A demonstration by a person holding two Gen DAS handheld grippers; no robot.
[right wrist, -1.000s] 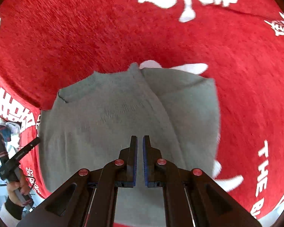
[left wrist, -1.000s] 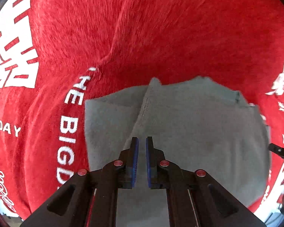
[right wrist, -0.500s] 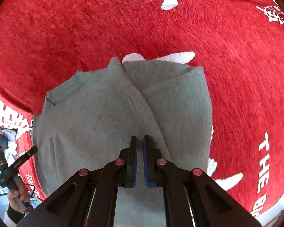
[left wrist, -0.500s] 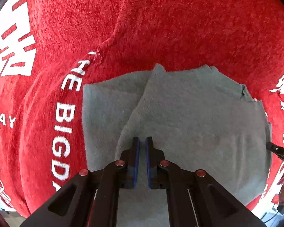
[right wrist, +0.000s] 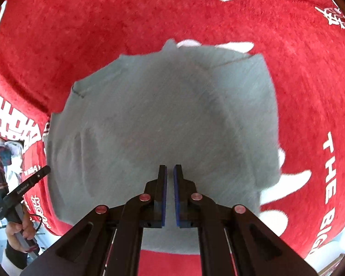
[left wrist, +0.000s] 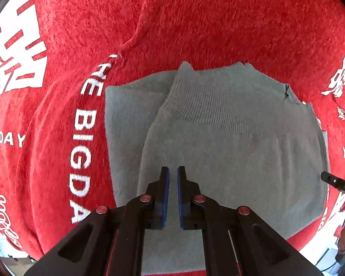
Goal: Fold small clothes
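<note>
A grey knit garment (left wrist: 230, 142) lies folded flat on a red cloth with white lettering; it also shows in the right wrist view (right wrist: 163, 124). A ribbed band runs across its far part, and a second layer shows at its left side. My left gripper (left wrist: 173, 170) hovers above the garment's near half with its jaws nearly closed and nothing between them. My right gripper (right wrist: 170, 168) hovers above the garment's near half too, jaws nearly closed and empty. The tip of the right gripper (left wrist: 333, 181) shows at the right edge of the left wrist view.
The red cloth (left wrist: 195, 23) covers the whole work surface and has a raised crease at the upper left. The other hand-held gripper and the hand that holds it (right wrist: 16, 197) show at the left edge of the right wrist view. Pale floor shows at the bottom corners.
Both grippers have drawn nearer to the garment, which now fills more of each view. The garment lies as it did and the jaws stay nearly closed.
</note>
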